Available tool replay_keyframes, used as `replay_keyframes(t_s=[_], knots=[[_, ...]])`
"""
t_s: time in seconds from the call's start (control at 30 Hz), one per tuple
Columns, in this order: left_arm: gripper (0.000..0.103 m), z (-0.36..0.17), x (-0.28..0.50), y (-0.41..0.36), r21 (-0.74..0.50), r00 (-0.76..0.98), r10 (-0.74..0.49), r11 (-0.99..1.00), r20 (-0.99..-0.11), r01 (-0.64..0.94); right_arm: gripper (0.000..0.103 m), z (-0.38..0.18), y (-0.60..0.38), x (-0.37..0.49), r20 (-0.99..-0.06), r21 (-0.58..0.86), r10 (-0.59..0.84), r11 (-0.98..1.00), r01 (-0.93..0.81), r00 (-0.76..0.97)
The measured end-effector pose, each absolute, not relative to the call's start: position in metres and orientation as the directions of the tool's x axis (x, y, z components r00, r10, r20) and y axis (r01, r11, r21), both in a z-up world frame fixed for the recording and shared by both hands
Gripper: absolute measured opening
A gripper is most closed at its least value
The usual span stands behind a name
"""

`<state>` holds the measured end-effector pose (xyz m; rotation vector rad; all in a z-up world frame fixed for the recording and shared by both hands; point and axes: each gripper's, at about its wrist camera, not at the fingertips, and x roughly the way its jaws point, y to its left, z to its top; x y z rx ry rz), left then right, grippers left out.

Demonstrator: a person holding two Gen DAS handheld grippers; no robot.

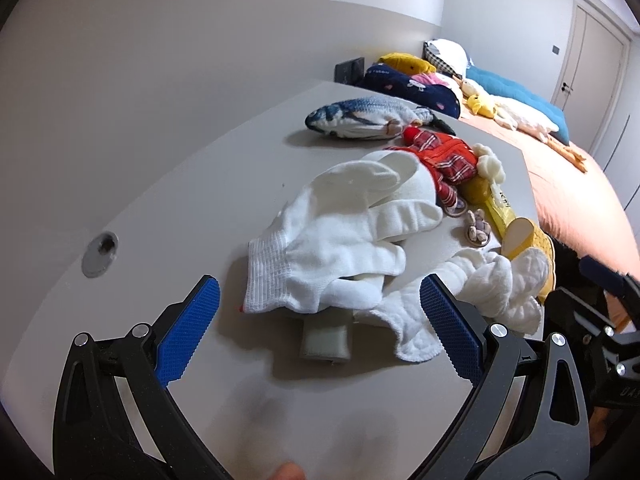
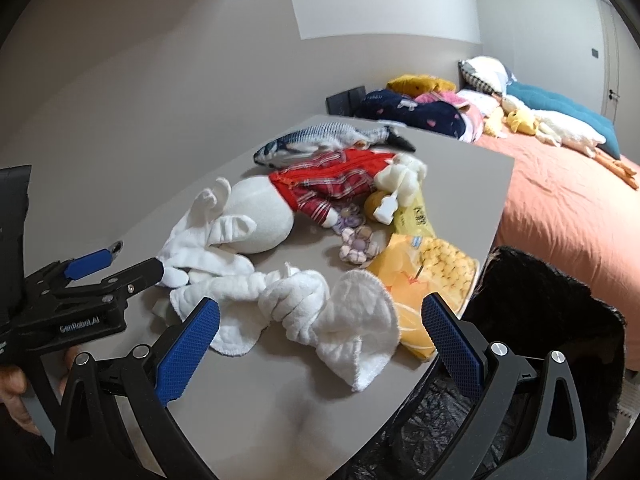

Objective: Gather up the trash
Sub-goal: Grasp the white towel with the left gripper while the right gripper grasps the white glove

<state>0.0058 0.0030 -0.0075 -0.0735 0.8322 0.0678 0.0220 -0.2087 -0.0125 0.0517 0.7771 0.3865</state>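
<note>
1. We see a bed (image 2: 560, 200) with an orange cover beyond the far edge of the desk, piled with pillows and soft toys at its head.
2. We work over a grey desk (image 1: 180, 200); its clutter lies in a band from the middle toward the right edge.
3. A black trash bag (image 2: 540, 300) stands open just beside the desk's right edge, below the right gripper.
4. A plush fish (image 1: 352, 118) lies farthest back on the desk, with a white plush toy in a red plaid shirt (image 2: 332, 184) just in front of it.
5. A white knit glove (image 1: 320, 256) sits in the middle, draped over the plush toy and over a small pale block (image 1: 325, 344) that peeks out beneath its cuff.
6. A knotted white cloth (image 2: 308, 304) lies nearest the right gripper, touching a yellow snack bag (image 2: 424, 276) at the desk's right edge.
7. Our left gripper (image 1: 320, 316) hangs over the desk with its blue pads spread wide apart, holding nothing; the glove's cuff lies between and just ahead of them.
8. Our right gripper (image 2: 320, 336) is likewise spread wide and empty, with the knotted cloth between its pads.
9. A small flower-shaped trinket (image 2: 358, 246) rests between the plush toy and the snack bag.
</note>
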Motion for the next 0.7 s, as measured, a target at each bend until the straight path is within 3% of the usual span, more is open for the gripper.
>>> replay_keyframes(t_s=[0.17,0.43,0.7], knots=[[0.097,-0.012,0.012,0.014,-0.084,0.659,0.001,0.992,-0.752,-0.096,0.100,-0.018,-0.202,0.025,-0.677,0.183,0.370,0.922,-0.341,0.637],[0.097,-0.014,0.034,0.007,-0.012,0.658,0.039,0.997,-0.752,-0.073,0.100,-0.022,-0.181,0.031,-0.680,0.174,0.404,0.899,-0.401,0.611],[0.095,-0.026,0.054,0.005,-0.004,0.634,0.029,0.999,-0.773,-0.051,0.083,-0.040,-0.168,0.045,-0.715,0.174,0.404,0.893,-0.414,0.571]])
